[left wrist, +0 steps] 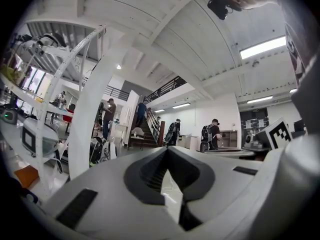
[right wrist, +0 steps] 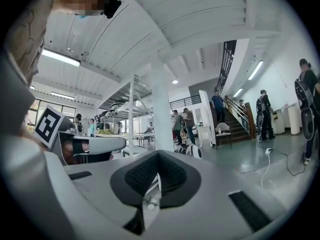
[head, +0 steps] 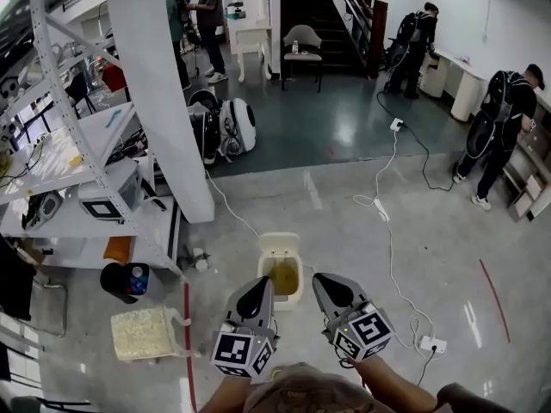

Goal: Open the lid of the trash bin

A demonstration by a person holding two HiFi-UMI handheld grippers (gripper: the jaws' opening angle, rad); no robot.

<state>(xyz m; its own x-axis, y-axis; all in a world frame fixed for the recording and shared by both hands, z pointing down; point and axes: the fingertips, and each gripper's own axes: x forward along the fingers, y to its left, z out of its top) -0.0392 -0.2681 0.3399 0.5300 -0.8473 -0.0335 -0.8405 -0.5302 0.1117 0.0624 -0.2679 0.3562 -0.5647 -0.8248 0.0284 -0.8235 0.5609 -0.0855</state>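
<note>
A small cream trash bin [head: 281, 249] stands on the concrete floor just ahead of both grippers. Its top shows a yellowish inside, and I cannot tell how its lid sits. My left gripper [head: 263, 283] hangs above the bin's near left corner, and my right gripper [head: 319, 279] hangs off its near right side. Neither touches the bin. In the left gripper view the left gripper [left wrist: 167, 151] has its jaws together at the tips, with nothing between them. The right gripper [right wrist: 158, 154] looks the same in its own view. The bin is hidden in both gripper views, which look out across the room.
A white pillar [head: 160, 93] and metal shelving [head: 79, 149] stand to the left. A black bucket [head: 123, 280] and a pale woven block [head: 142, 334] sit near a red floor line [head: 187, 338]. A white cable [head: 389, 239] runs to a power strip [head: 430, 344]. People stand far back.
</note>
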